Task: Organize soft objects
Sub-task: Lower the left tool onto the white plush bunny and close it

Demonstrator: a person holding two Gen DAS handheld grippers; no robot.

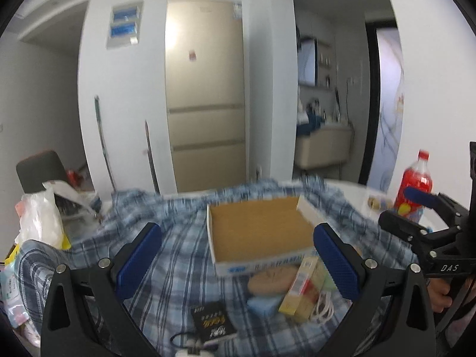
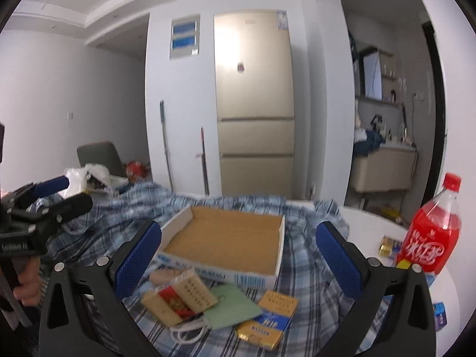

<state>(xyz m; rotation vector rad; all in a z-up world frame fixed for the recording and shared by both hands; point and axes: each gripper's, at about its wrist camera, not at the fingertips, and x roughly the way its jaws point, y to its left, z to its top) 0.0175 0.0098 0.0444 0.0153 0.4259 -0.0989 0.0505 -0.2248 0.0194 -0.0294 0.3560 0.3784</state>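
Plaid cloth [image 1: 184, 267] drapes the table before a fridge [image 2: 255, 104]; both tongs [image 1: 236, 255] [image 2: 238, 255] gape empty.

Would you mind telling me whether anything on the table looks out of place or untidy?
Yes. The blue plaid cloth lies bunched and wrinkled across the table instead of folded or flat. The cardboard box on it is empty, while small packets and a white cord lie jumbled in front of it.
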